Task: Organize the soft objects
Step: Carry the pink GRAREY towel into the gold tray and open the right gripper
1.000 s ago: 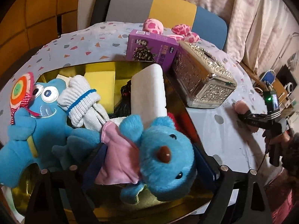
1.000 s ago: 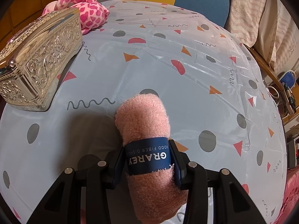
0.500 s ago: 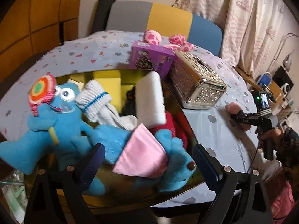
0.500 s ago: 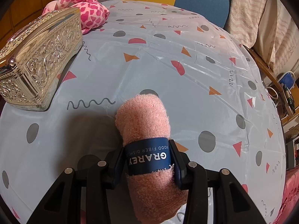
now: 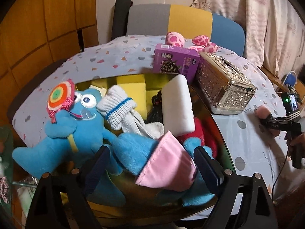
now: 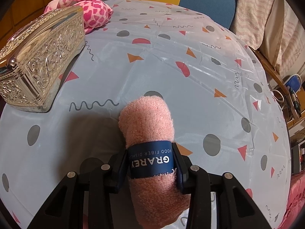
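Observation:
My left gripper [image 5: 152,162] is open and hovers above a gold tray [image 5: 219,126] full of soft things. Below it lies a blue bear in a pink dress [image 5: 165,169]. A blue monster toy with a lollipop [image 5: 63,131], rolled white socks [image 5: 118,106], a white sponge [image 5: 177,103] and yellow sponges [image 5: 131,84] also fill the tray. My right gripper [image 6: 150,160] is shut on a rolled pink dishcloth [image 6: 148,122] with a blue band, over the tablecloth; it also shows in the left wrist view [image 5: 272,122].
An ornate silver tissue box [image 6: 36,64] [image 5: 225,89] stands beside the tray. A purple box [image 5: 175,61] and a pink spotted plush [image 6: 89,13] [image 5: 190,40] lie behind it. A chair [image 5: 171,22] stands at the table's far edge.
My left gripper has let go of the blue bear and pulled up and back; the bear now lies in the tray. The right gripper holds still.

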`<state>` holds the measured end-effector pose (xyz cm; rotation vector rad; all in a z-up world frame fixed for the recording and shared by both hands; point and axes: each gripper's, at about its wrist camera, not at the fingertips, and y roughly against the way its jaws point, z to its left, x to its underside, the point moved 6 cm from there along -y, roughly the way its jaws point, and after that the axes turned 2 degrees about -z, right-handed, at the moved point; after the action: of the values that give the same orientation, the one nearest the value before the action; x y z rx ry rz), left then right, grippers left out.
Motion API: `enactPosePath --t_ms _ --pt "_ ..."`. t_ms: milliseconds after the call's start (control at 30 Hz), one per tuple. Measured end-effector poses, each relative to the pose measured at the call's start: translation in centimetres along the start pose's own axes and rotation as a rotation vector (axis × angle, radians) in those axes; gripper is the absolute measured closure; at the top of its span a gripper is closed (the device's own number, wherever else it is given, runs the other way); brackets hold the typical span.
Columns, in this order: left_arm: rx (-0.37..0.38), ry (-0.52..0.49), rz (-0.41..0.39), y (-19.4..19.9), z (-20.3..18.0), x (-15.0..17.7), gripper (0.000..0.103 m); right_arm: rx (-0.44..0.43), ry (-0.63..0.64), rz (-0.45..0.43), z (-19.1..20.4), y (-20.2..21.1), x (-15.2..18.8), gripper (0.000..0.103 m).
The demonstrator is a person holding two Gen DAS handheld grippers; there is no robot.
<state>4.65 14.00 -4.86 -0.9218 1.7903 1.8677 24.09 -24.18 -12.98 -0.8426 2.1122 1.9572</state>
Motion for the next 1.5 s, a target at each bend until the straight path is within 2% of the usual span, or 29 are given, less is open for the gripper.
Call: enactPosePath --t_ms 333,667,900,1067,1267,1500 --pt "-0.04 0.029 -0.035 0.8 1.4 -0.6 0.011 -0.018 -0.074 0.02 -0.4 -0.3 0.1 0.063" --pt "-0.049 0.082 -0.066 1.8 3.2 -0.9 0.01 0.049 -0.161 0.097 0.5 0.6 0.8 0.066" --pt "-0.045 0.103 -0.082 2.3 3.8 -0.9 0.01 0.03 -0.17 0.164 2.1 1.8 2.3 0.067" --pt "-0.052 0.123 -0.095 2.8 4.4 -0.9 0.01 -0.018 -0.181 0.196 3.1 2.8 3.6 0.067" --pt "-0.077 0.143 -0.126 3.6 5.7 -1.2 0.01 -0.101 -0.212 0.183 4.4 4.3 4.5 0.068" --pt "-0.138 0.198 -0.14 4.0 8.6 -1.4 0.01 -0.214 -0.196 0.043 8.0 9.7 3.6 0.068"
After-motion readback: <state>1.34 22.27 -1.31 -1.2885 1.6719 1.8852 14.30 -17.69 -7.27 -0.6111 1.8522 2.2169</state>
